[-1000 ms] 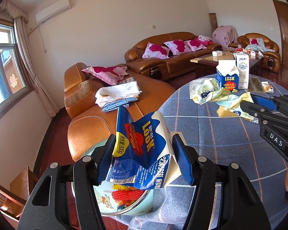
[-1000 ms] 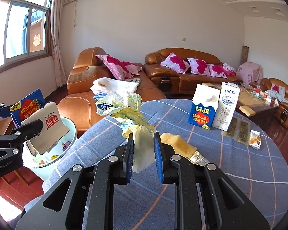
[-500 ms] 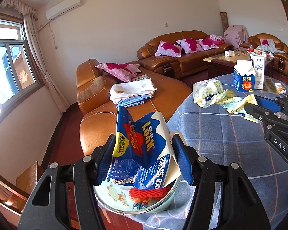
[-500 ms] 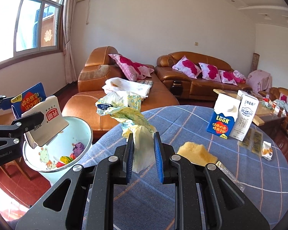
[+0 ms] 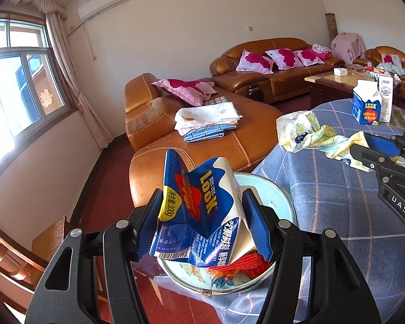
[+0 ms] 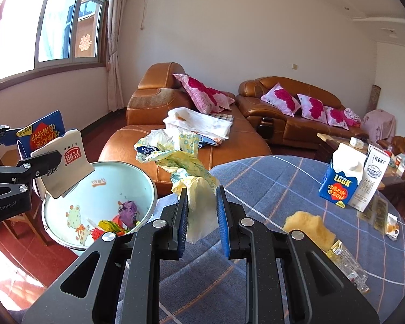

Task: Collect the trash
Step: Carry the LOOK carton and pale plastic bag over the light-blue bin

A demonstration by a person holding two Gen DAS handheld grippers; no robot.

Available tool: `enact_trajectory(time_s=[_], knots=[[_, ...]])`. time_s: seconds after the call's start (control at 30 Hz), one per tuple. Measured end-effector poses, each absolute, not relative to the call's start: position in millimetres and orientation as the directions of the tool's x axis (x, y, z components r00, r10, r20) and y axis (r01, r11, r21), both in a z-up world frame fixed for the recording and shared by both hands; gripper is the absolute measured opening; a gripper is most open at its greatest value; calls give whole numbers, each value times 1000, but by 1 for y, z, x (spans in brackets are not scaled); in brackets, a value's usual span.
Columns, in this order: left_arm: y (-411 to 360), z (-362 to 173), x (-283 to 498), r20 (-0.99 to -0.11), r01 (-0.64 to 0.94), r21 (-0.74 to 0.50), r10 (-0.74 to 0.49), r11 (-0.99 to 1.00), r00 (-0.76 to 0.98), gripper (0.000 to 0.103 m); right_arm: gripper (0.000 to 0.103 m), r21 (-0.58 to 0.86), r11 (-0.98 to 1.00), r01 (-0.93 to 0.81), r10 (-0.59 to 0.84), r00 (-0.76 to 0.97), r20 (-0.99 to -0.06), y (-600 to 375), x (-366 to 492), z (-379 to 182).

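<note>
Trash in both grippers. Left gripper [image 5: 202, 224]: jaws wide apart, blue pads clamped on a crushed waxy blue-and-white "LooK" carton [image 5: 199, 210], creased and folded flat with a second white carton behind it, held right above the bin [image 6: 100, 205]. Bin: round, pale glossy plastic, cartoon print inside, already holding crumpled colourful wrappers and red netting; it stands on the floor at the table's edge. Right gripper [image 6: 202, 216]: jaws nearly closed, pinching thin crinkled yellowish plastic bags [image 6: 186, 172] that trail out in a twisted bunch, over the table edge near the bin. Table [image 6: 270, 183]: round, blue checked cloth. On it: an upright blue carton [image 6: 341, 178] touching a white one, and a yellow spongy lump [image 6: 307, 226].
</note>
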State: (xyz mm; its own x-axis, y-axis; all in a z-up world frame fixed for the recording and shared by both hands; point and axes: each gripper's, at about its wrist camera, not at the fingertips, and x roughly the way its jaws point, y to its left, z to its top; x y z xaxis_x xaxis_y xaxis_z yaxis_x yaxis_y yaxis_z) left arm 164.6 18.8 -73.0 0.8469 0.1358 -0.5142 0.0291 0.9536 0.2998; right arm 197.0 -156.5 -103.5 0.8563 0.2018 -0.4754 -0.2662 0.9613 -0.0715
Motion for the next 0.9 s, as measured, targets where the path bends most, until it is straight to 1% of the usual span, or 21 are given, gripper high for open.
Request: enact_trajectory(time_s=[0.47, 0.9], knots=[[48, -73, 164, -509, -36, 328, 209, 944, 835, 59, 20, -72, 945, -317, 247, 844, -476, -134, 205, -105], [55, -73, 168, -504, -57, 337, 231, 940, 832, 59, 20, -79, 930, -358, 278, 829, -486, -118, 212, -109]])
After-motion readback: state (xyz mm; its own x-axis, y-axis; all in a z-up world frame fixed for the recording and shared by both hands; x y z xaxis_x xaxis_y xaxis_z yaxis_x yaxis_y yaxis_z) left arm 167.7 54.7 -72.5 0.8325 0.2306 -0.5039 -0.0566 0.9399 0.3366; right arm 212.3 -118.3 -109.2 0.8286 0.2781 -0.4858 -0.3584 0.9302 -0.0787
